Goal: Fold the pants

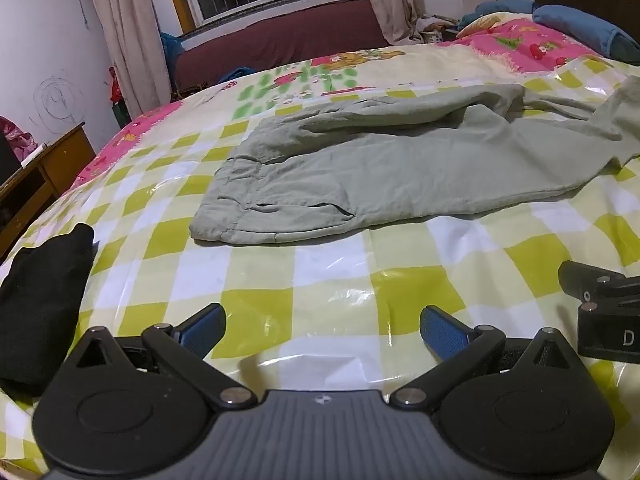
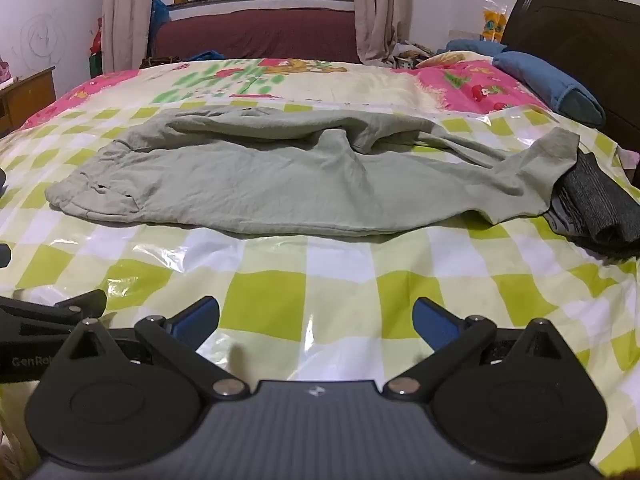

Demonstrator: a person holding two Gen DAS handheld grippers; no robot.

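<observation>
Pale green pants (image 1: 400,168) lie rumpled across the bed, waistband to the left, legs running right; they also show in the right wrist view (image 2: 288,184). The leg ends rest on a dark grey folded garment (image 2: 596,204). My left gripper (image 1: 322,330) is open and empty, low over the checked plastic sheet (image 1: 280,280), short of the pants. My right gripper (image 2: 316,320) is open and empty too, side by side with the left. Part of the right gripper (image 1: 604,304) shows at the left wrist view's right edge; part of the left gripper (image 2: 52,312) shows at the right wrist view's left edge.
A black folded garment (image 1: 40,304) lies at the bed's near left. Blue pillows (image 2: 548,84) and a dark headboard (image 2: 580,40) are at the right. A wooden cabinet (image 1: 36,184) stands left of the bed. A maroon sofa (image 2: 256,32) sits under the window.
</observation>
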